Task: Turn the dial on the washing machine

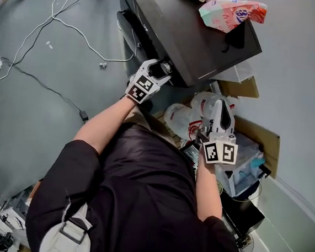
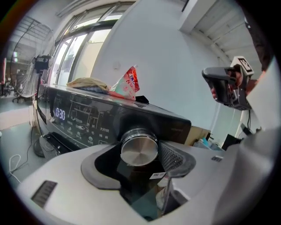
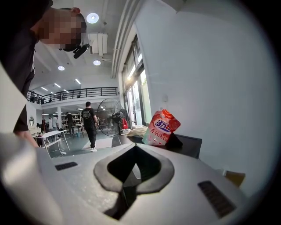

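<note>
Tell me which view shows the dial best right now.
The left gripper view: the dial shows its round metal face, unobstructed, between that gripper's jaws. In the head view the left gripper covers it at the washing machine front. The right gripper view catches the machine's top, not the dial.

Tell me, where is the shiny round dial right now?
In the left gripper view, the dial sits on the washing machine's dark front panel, right of its lit display, between the left gripper's fingers.
</note>
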`<state>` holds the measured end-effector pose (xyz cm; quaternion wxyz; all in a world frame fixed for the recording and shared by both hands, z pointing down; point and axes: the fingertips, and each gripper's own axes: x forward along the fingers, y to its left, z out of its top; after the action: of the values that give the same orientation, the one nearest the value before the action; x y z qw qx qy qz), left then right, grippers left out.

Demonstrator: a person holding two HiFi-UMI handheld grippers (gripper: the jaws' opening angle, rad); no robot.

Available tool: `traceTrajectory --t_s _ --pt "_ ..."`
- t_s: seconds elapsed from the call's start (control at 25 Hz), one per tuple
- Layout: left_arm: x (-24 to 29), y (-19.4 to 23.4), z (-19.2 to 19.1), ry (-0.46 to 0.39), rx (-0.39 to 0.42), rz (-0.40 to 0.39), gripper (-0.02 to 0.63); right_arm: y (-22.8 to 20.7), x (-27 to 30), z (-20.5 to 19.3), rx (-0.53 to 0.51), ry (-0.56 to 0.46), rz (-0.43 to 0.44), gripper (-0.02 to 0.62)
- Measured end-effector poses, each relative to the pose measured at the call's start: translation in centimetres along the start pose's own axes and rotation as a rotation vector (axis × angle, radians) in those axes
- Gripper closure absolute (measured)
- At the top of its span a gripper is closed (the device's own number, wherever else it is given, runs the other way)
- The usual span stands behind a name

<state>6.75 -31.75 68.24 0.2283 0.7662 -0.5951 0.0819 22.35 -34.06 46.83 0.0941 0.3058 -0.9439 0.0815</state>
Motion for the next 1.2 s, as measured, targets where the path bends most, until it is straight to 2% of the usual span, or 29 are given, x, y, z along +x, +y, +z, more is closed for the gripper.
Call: traceTrajectory --t_s 0.36,1.2 --pt "0.0 0.3 0.0 -0.03 -0.244 -0.047 0.341 -0.5 -0.1 -0.5 0.002 0.015 0.0 0.594" --pt "-0.2 0.7 -0.1 -0.093 -0.498 -0.101 0.342 -0.4 0.0 -1.4 0.05 0.042 0.018 0.594"
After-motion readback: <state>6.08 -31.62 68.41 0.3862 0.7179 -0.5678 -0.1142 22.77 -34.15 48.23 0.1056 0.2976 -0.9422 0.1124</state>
